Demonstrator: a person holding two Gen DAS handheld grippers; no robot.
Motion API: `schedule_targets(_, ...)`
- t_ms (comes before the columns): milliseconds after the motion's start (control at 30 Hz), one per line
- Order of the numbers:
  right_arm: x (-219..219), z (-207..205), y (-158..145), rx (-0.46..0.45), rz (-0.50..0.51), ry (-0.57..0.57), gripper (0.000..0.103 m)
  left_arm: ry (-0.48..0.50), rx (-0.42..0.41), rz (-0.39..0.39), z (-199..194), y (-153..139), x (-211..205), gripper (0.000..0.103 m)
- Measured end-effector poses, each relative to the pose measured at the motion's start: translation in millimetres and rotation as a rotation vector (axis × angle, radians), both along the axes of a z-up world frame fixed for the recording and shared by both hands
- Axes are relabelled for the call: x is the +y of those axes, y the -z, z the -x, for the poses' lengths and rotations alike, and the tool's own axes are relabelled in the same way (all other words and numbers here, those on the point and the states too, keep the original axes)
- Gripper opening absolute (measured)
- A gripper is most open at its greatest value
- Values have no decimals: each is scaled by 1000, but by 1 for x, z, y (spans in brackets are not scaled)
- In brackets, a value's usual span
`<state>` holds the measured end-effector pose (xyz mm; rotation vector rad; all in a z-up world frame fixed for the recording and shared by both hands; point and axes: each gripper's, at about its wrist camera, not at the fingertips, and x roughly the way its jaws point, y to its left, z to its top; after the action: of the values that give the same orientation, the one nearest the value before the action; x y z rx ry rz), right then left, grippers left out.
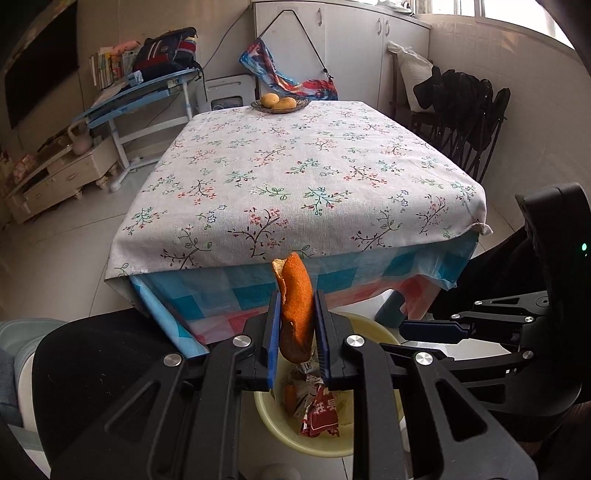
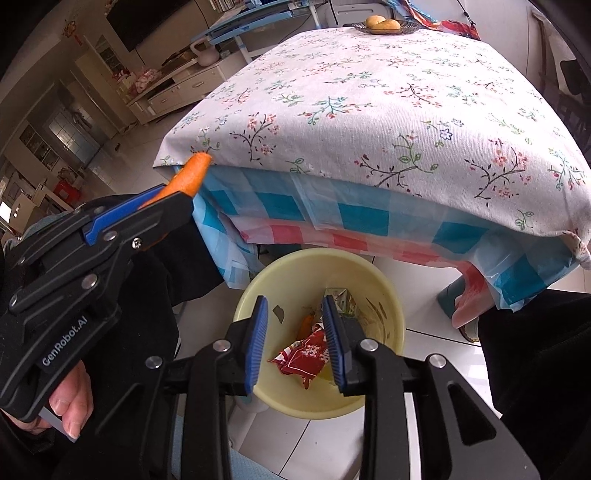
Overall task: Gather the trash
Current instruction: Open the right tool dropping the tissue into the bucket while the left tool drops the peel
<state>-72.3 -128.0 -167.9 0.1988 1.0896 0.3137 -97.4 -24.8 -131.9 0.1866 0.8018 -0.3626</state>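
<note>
Left gripper [image 1: 297, 325] pinches an orange peel [image 1: 294, 306] near the bin's [image 2: 384, 291] rim, while the right gripper [image 2: 293, 343] hangs partly open and empty above it; released too early, the peel could hit the floor.

Light: bright, even daylight.
Source: windows [image 1: 476, 7] beyond the table's [image 1: 295, 166] far right corner, blown out to white.
Shadows: soft; dark beneath the table's near edge.
Glare: pale sheen on the floor tiles [image 2: 424, 334] right of the table leg.
Focus: sharp throughout, no motion blur.
Distortion: strong fisheye; the table bulges, black vignette at the corners.
</note>
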Motion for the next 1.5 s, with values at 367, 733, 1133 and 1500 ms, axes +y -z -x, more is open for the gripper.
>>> schedule_targets(367,-25,9,-34,-209,-25,137,46,20,22,-11,1,4,-5,17)
schedule_targets(733,-38,12,-45,-285,-25,219,53,42,73,-31,1,16,-11,17)
schedule_targets(1133,-43,14,-46,-300,-23,247,63,43,95,-48,1,21,-13,50)
schedule_targets(1500,-48,17,-50,-331,3,283,70,-66,-8,3,0,3,4,71)
